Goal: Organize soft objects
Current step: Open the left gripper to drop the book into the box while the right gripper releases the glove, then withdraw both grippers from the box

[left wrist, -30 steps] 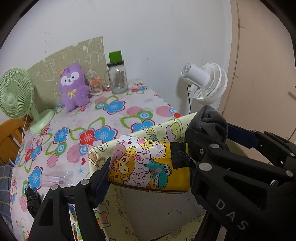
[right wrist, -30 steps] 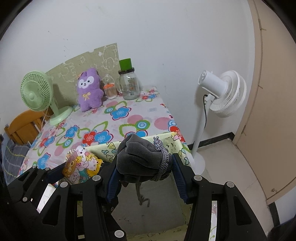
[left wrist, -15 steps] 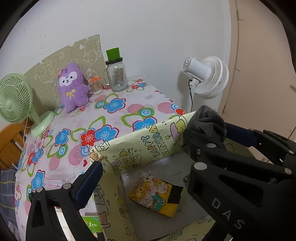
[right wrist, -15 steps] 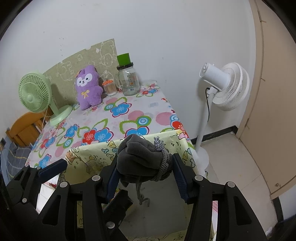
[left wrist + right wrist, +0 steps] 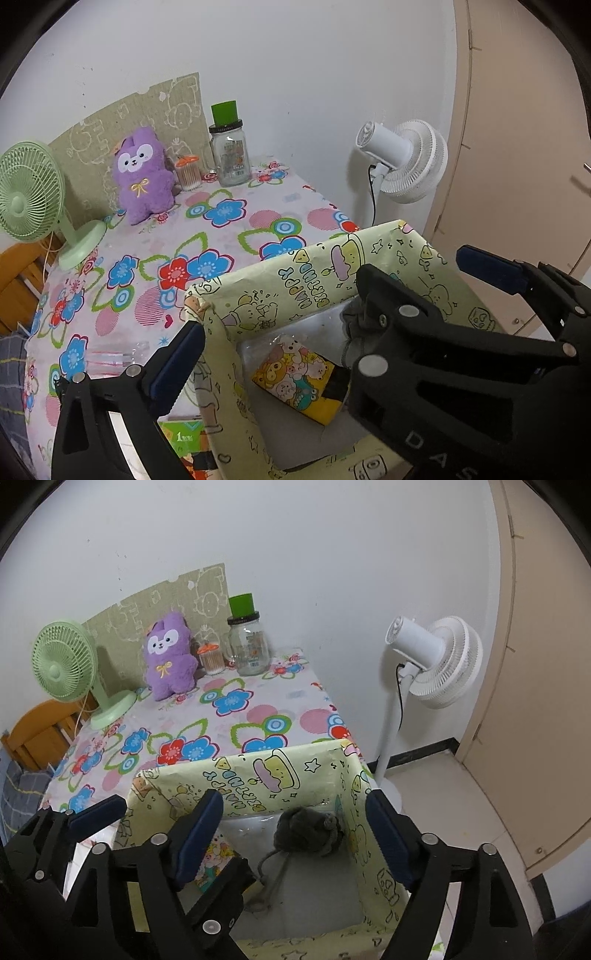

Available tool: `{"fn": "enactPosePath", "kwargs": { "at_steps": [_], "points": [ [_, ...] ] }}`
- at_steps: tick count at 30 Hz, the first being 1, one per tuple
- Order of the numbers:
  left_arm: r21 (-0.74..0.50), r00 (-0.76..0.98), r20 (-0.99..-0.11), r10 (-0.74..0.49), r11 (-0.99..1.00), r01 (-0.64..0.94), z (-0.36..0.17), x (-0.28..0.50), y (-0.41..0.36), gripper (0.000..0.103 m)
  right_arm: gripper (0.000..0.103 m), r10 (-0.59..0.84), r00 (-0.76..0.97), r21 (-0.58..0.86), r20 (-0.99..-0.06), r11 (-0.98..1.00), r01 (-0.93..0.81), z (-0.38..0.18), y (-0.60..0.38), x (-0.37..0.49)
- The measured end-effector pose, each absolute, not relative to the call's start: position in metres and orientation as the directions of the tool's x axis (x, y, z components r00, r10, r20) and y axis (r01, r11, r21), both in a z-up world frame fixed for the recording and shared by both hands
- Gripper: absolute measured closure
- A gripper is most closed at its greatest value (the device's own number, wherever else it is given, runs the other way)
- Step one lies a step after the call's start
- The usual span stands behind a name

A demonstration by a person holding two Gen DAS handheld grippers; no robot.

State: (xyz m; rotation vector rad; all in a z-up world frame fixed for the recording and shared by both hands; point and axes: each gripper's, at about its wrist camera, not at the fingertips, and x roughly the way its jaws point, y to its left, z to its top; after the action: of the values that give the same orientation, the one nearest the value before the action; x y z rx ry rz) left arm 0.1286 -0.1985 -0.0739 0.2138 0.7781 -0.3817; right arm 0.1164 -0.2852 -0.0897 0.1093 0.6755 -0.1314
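In the left wrist view the left gripper [image 5: 332, 350] stands spread above the box [image 5: 295, 291], the cartoon packet [image 5: 299, 380] lying loose below it, while in the right wrist view the right gripper [image 5: 295, 834], jaws just opening, hangs over the released grey bundle [image 5: 306, 830] inside.

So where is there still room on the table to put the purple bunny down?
The middle of the flowery table is bare, between the green fan and the yellow box. The back edge is crowded: purple bunny, swab pot and glass jar stand close together. Inside the box, the floor in front of the grey bundle is free.
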Motion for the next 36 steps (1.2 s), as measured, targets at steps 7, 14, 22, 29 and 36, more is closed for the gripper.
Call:
{"fn": "enactPosePath", "kwargs": {
  "at_steps": [7, 14, 22, 29, 36],
  "points": [
    [0.051, 0.668, -0.697, -0.261, 0.911, 0.41, -0.064, 0.116, -0.191, 0.0, 0.017, -0.092, 0.787, 0.049, -0.61, 0.987, 0.154, -0.081, -0.275, 0.1],
    [0.048, 0.688, -0.673, -0.272, 0.912, 0.407, -0.054, 0.103, -0.179, 0.0, 0.011, -0.1, 0.805, 0.047, -0.585, 0.987, 0.157, -0.072, -0.264, 0.085],
    [0.057, 0.715, -0.643, -0.273, 0.914, 0.401, -0.044, 0.085, -0.165, 0.0, 0.007, -0.105, 0.823, 0.038, -0.558, 0.988, 0.151, -0.062, -0.249, 0.067],
    [0.054, 0.734, -0.622, -0.273, 0.92, 0.388, -0.038, 0.07, -0.147, 0.0, 0.007, -0.103, 0.838, 0.027, -0.536, 0.99, 0.139, -0.056, -0.231, 0.053],
    [0.051, 0.749, -0.608, -0.263, 0.929, 0.367, -0.032, 0.058, -0.126, 0.0, 0.004, -0.093, 0.848, 0.014, -0.522, 0.993, 0.117, -0.051, -0.211, 0.041]
  ]
}}
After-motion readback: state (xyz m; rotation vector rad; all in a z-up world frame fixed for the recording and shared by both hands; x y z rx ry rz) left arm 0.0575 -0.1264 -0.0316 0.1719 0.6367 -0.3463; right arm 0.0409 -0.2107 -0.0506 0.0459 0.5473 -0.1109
